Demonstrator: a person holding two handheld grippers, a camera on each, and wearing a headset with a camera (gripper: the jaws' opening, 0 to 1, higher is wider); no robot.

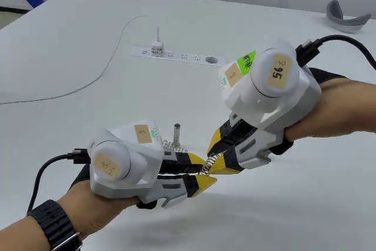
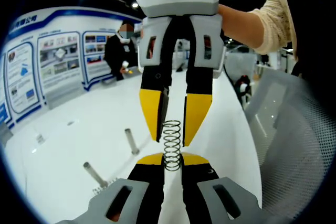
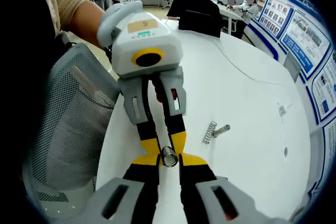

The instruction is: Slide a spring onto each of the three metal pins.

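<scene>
On the white table, the left gripper pinches one end of the spring. The right gripper meets it tip to tip, jaws narrow around the other end; grip unclear. A bare upright pin stands just beyond, nearer the left gripper. The right gripper's label reads "56".

Left hand-held gripper, right hand-held gripper: white bodies, black-yellow jaws; spring silver; table white.
</scene>
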